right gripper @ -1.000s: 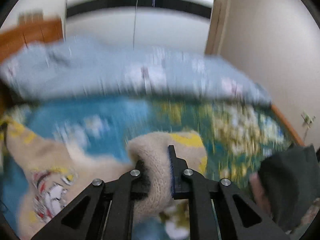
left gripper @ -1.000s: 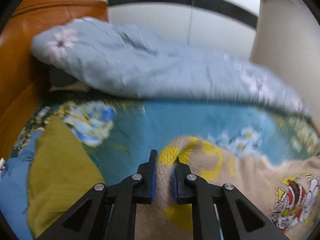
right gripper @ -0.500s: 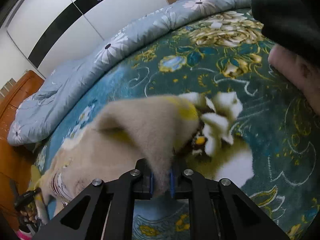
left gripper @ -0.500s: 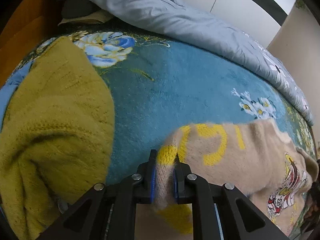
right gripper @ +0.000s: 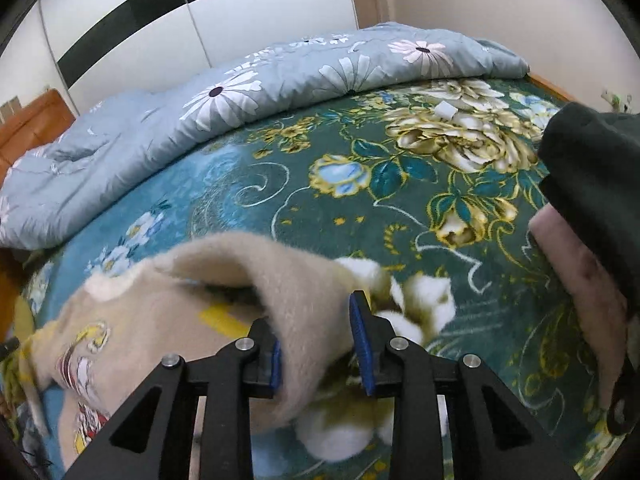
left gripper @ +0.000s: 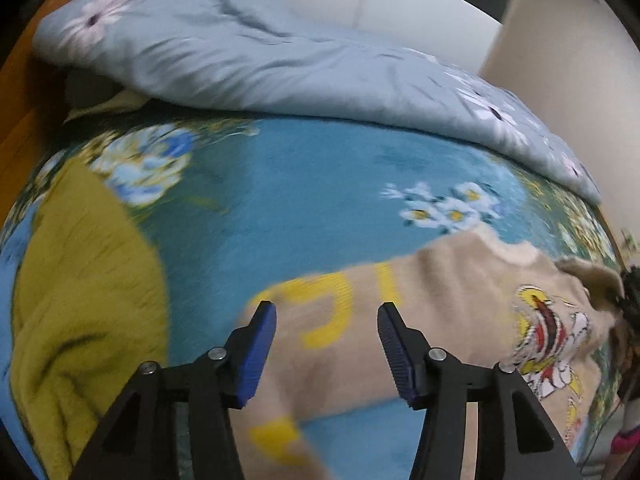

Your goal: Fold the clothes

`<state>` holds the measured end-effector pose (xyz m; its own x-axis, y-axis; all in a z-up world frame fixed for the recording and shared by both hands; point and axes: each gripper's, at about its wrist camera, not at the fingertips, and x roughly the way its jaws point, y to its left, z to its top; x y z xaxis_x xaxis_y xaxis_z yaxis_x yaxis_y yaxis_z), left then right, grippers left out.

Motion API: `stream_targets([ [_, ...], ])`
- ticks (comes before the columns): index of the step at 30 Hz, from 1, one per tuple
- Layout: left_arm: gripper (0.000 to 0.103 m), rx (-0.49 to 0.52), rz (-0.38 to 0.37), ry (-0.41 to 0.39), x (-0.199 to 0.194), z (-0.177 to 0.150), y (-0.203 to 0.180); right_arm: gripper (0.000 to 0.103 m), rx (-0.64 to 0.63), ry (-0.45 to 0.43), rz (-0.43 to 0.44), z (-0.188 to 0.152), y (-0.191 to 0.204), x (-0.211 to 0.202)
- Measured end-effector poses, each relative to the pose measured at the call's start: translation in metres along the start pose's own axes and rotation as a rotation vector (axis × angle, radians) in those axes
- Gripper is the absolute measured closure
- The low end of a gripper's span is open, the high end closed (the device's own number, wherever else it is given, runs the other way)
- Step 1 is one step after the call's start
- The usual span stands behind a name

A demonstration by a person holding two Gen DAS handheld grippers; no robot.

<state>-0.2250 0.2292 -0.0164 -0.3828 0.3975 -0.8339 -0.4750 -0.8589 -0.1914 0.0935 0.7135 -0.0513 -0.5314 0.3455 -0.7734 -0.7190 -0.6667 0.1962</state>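
From the left wrist view, the left gripper (left gripper: 326, 320) stands wide, gripping nothing, its blue pads above the beige sweater (left gripper: 452, 300) spread on the floral blanket (left gripper: 312, 184), an olive knit (left gripper: 80, 312) lying to the left. From the right wrist view, the right gripper (right gripper: 316, 326) is parted too, a fold of the sweater (right gripper: 288, 288) loose between its jaws.

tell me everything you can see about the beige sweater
The beige sweater looks fuzzy and knitted, with big yellow letters and a cartoon print in red, yellow and white. It lies spread on the blue floral blanket. The left gripper is open above its lettered part. A raised fold sits between the pads of the open right gripper.
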Motion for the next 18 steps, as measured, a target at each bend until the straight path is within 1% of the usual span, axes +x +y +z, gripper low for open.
stream_targets([
  [3,0.046,0.050,-0.037,0.022,0.014,0.009,-0.025,0.073,0.070,-0.005,-0.018,-0.001,-0.018,0.002],
  [5,0.046,0.077,-0.057,0.055,0.031,0.013,-0.040,0.072,0.114,-0.008,-0.031,-0.002,-0.030,0.004],
  [7,0.046,0.095,-0.076,0.081,0.045,0.015,-0.052,0.067,0.145,-0.013,-0.051,-0.009,-0.039,0.001],
  [8,0.046,0.102,-0.089,0.093,0.052,0.017,-0.057,0.062,0.178,-0.018,-0.053,-0.015,-0.044,-0.001],
  [9,0.046,0.106,-0.106,0.106,0.059,0.020,-0.061,0.060,0.211,-0.021,-0.050,-0.021,-0.049,-0.003],
  [10,0.046,0.110,-0.118,0.117,0.066,0.023,-0.065,0.059,0.248,-0.012,-0.034,-0.027,-0.055,-0.003],
  [12,0.046,0.123,-0.117,0.126,0.077,0.030,-0.071,0.059,0.314,0.001,-0.012,-0.040,-0.065,-0.005],
  [15,0.046,0.122,-0.115,0.126,0.092,0.040,-0.074,0.059,0.362,-0.039,0.000,-0.050,-0.071,-0.018],
  [16,0.046,0.112,-0.132,0.131,0.098,0.042,-0.074,0.059,0.376,-0.047,0.008,-0.053,-0.073,-0.022],
  [17,0.046,0.100,-0.154,0.140,0.104,0.044,-0.073,0.059,0.372,-0.034,0.024,-0.054,-0.072,-0.025],
  [18,0.046,0.090,-0.172,0.148,0.110,0.045,-0.073,0.059,0.353,-0.046,0.048,-0.055,-0.067,-0.031],
])
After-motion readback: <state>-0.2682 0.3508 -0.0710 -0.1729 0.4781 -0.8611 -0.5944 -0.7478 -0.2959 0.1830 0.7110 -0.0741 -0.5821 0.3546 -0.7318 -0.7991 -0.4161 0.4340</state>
